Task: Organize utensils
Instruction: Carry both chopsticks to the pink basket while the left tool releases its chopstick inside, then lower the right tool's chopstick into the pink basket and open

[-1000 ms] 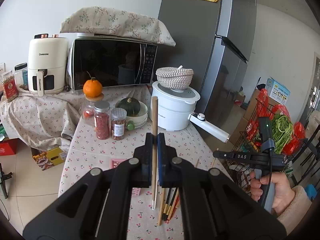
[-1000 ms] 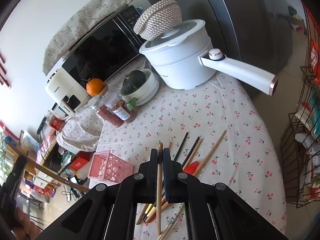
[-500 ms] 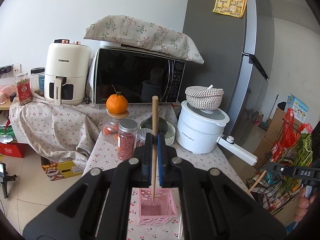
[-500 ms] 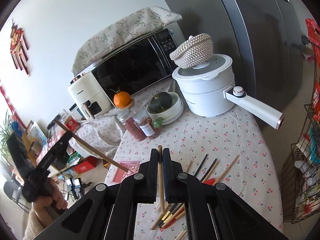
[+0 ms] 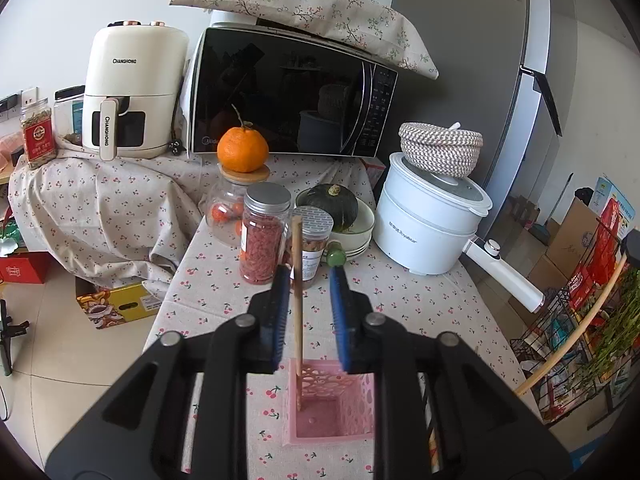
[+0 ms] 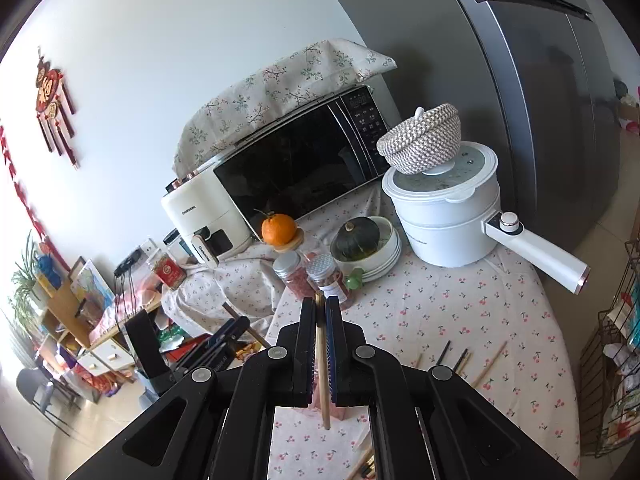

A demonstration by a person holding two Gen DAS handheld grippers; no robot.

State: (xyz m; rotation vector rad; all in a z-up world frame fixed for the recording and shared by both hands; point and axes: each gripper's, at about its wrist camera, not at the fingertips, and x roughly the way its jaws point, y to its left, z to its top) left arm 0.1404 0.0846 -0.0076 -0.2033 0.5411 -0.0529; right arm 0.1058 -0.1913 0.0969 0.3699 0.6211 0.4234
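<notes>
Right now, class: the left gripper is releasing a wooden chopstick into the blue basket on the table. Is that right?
Not quite. The basket is pink, not blue, as the left wrist view shows. The left gripper, jaws opening, is releasing the wooden chopstick into it.

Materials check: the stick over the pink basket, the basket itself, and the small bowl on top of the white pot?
Chopstick: looks like bamboo or wood, matte tan, unpainted. Pink basket: likely moulded plastic, uniform colour with cut-out lattice walls. Woven bowl: seems coiled rope or cord, with visible two-tone spiral stitching; the exact fibre cannot be told.
</notes>
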